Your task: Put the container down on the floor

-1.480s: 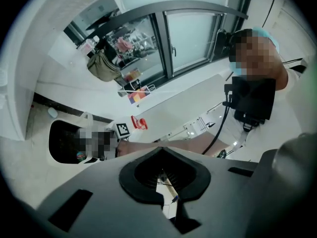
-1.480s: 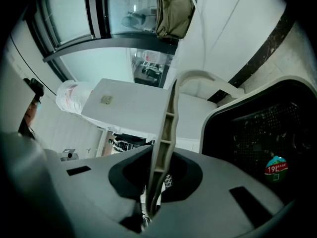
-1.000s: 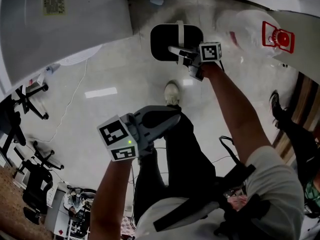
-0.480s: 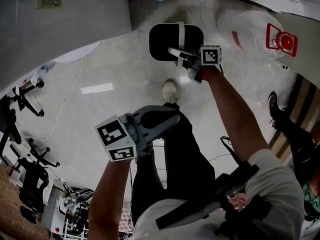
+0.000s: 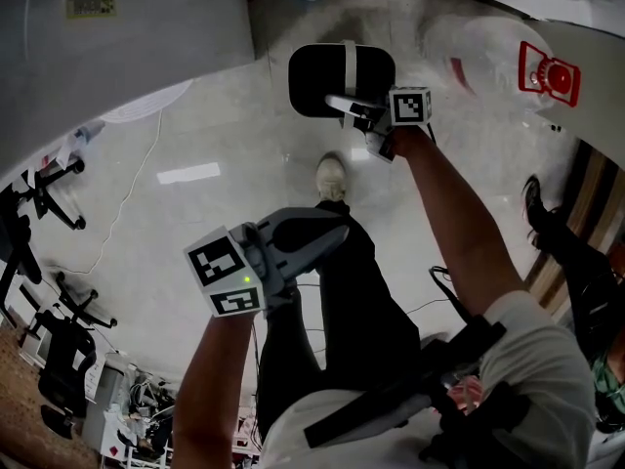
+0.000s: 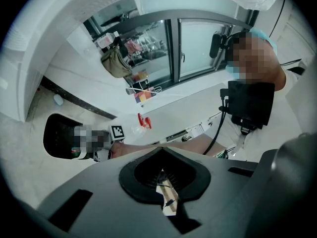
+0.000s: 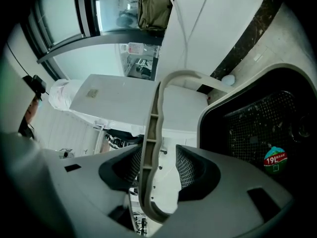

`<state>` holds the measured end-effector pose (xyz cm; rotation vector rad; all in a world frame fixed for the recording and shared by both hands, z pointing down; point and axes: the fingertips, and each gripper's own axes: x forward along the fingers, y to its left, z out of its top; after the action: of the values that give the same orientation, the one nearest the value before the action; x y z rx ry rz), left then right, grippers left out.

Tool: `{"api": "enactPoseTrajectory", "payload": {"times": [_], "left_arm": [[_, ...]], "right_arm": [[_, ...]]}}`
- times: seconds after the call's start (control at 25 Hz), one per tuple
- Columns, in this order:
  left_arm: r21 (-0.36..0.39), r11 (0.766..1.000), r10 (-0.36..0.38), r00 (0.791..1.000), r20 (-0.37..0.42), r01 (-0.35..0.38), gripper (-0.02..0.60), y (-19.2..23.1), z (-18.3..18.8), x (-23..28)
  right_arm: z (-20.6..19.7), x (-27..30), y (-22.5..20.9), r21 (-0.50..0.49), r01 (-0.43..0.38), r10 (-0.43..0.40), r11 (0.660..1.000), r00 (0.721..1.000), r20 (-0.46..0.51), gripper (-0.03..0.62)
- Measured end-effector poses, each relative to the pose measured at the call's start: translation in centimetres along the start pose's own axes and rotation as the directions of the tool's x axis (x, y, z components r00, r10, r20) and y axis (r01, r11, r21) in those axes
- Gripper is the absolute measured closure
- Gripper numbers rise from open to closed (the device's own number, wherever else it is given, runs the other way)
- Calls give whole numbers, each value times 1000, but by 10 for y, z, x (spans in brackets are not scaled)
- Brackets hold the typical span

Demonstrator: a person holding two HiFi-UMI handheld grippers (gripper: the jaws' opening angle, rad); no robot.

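Opening is seen in the right tool (image 7: pixel 163 165): its jaws are parting around the pale grey, ribbed plastic carrying handle (image 7: pixel 151 133). The handle stands between the pads, close against the one on the left of the right gripper view and clear of the other, so it is no longer squeezed. In the head view, this tool (image 5: pixel 339 102) is found at the upper centre of the frame, reaching to the handle (image 5: pixel 349 66) of the black, rounded-square plastic container with a pale rim (image 5: pixel 317 81). The container appears to be seated flat on the glossy pale tiled floor (image 5: pixel 225 135), just above a pale shoe (image 5: pixel 332 177).

The left tool (image 5: pixel 337 233) is held at the middle of the frame over a dark trouser leg, well apart from the container. Its jaws (image 6: pixel 161 172) are drawn together, and nothing of the task is gripped.

The placing is judged all but done: the container is down and the grip is being let go. What is left is for the jaws to be cleared from the handle and the tool to be drawn away.
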<state>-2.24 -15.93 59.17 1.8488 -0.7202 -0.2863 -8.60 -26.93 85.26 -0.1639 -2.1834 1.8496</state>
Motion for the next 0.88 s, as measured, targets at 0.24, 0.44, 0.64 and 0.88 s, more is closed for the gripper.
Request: {"api": "enactPoseTrajectory", "payload": {"times": [0.24,0.44,0.64,0.88], "left_arm": [[3,1000,-11,1000,-7,11,572,-2,-1,2],[17,1000,-24,999,-21,24,572,-13,0,3],[35,998,-50,998,-36,51,572,-32,1,0],[77,992,-94,993,-76,99,572,-73,-1,5]], "right_arm": [[-2,-9,-4,-11,38,-38,999,999,-34,385],[-11,-27,-1,7,76,-75,997,994,-74,355],[-12,-48,18,-3,118,-118,993,991,-69,355],[-21,-80,53,7,180,-180,984,982,-66,355]]}}
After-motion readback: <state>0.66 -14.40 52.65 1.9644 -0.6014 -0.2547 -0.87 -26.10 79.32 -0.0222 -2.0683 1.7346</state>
